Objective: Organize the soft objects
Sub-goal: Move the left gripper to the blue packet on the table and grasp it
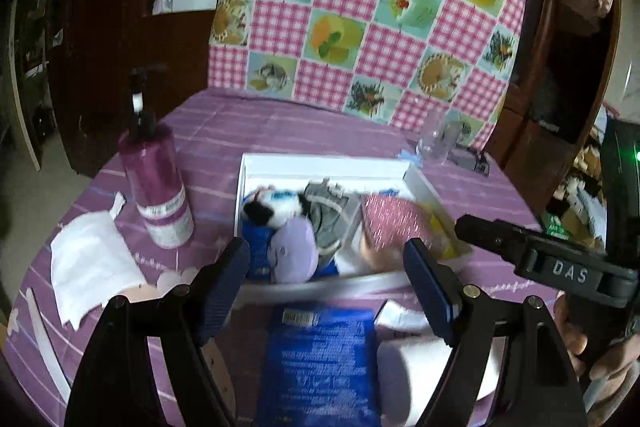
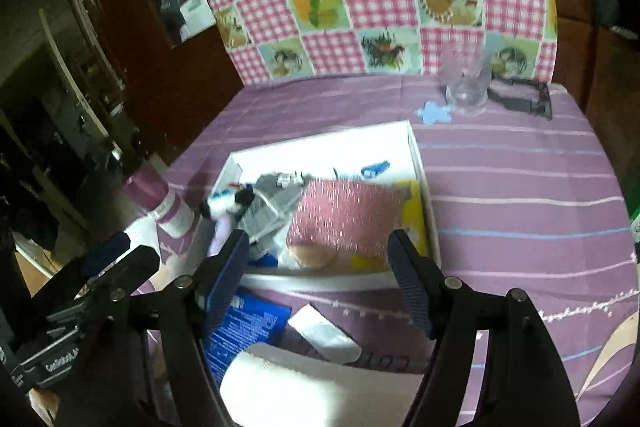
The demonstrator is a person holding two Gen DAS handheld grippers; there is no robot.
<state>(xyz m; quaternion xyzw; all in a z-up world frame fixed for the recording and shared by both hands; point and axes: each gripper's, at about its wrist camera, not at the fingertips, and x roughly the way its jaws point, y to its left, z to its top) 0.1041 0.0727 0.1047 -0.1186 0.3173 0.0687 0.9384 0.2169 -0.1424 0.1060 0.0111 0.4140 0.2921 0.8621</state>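
A white box (image 1: 320, 165) (image 2: 416, 155) sits mid-table and holds soft things: a black-and-white plush (image 1: 276, 209) (image 2: 226, 205), a lilac pad (image 1: 294, 251), a grey cloth (image 1: 326, 213) (image 2: 268, 211), a pink speckled cloth (image 1: 394, 223) (image 2: 344, 219) and a yellow piece (image 2: 412, 215). My left gripper (image 1: 326, 279) is open and empty above the box's near edge. My right gripper (image 2: 318, 273) is open and empty over the same edge; its body shows at the right of the left wrist view (image 1: 560, 267).
A purple pump bottle (image 1: 154, 179) (image 2: 160, 201) stands left of the box. White paper (image 1: 90, 263) lies at the left. A blue packet (image 1: 320, 363) (image 2: 244, 327) and a white roll (image 2: 316, 387) lie in front. A clear glass (image 2: 466, 83) and blue star (image 2: 434, 113) stand behind.
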